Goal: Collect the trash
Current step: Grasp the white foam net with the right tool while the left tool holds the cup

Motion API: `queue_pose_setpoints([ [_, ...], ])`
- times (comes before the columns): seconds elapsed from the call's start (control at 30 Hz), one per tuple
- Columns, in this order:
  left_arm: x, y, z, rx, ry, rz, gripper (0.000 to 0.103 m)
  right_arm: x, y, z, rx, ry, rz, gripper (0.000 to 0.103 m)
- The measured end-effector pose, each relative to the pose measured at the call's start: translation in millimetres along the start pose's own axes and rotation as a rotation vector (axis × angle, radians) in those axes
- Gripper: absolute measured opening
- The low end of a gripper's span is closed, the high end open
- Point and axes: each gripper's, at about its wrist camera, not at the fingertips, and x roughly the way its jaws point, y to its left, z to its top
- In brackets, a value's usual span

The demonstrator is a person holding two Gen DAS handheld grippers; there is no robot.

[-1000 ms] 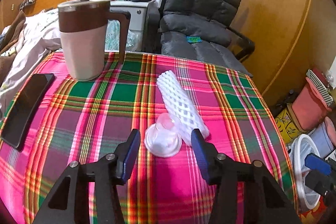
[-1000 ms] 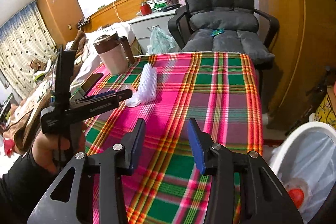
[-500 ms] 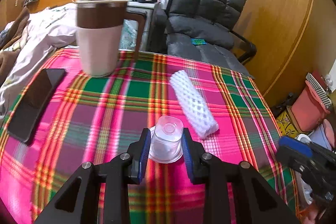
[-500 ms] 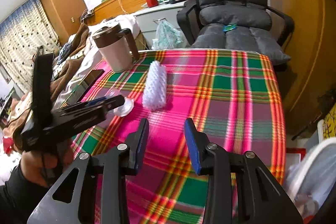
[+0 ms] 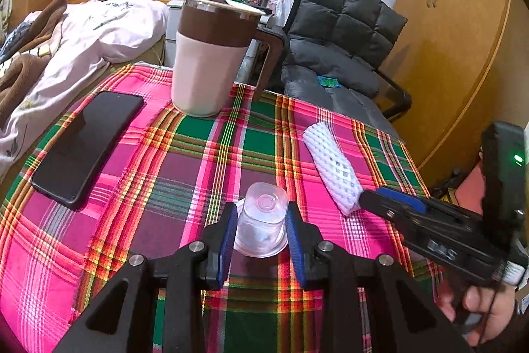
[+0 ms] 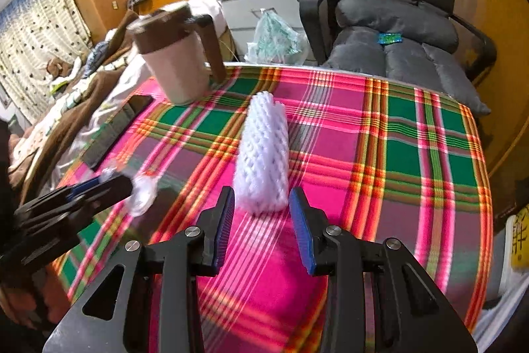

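A clear plastic cup (image 5: 262,229) lies upside down between the blue pads of my left gripper (image 5: 261,220), which is shut on it above the plaid tablecloth (image 5: 185,161). A white foam net sleeve (image 5: 332,172) lies to its right. In the right wrist view the sleeve (image 6: 263,154) lies just ahead of my right gripper (image 6: 261,207), which is open with its tips beside the sleeve's near end. The left gripper (image 6: 99,187) with the cup (image 6: 142,192) shows at the left there. The right gripper (image 5: 393,204) shows in the left wrist view.
A brown and cream jug (image 5: 211,55) stands at the table's back left. A black phone (image 5: 87,144) lies at the left edge. A grey padded chair (image 5: 344,45) stands behind the table. A bed with blankets (image 5: 66,38) is at the left.
My left gripper has closed on the clear cup and lifted it slightly. My right gripper has moved left and forward up to the near end of the white foam sleeve.
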Motion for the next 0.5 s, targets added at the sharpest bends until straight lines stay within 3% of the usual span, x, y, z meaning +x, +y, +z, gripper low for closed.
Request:
queue_pose_setpoints([
  [0.33,9.6,-2.8,-6.4,0.015,0.032,-0.001,0.030,18.9,0.6,5.2,0.024,0.029,0.045,0.037],
  [0.4,10.2,-2.1,-6.6,0.011,0.032,-0.002,0.030,16.9,0.7,4.1,0.020,0.017,0.045,0.023],
  [0.5,10.5,-0.3,-6.3,0.005,0.032,0.003,0.030,12.1,1.6,1.6,0.017,0.004,0.046,0.021],
])
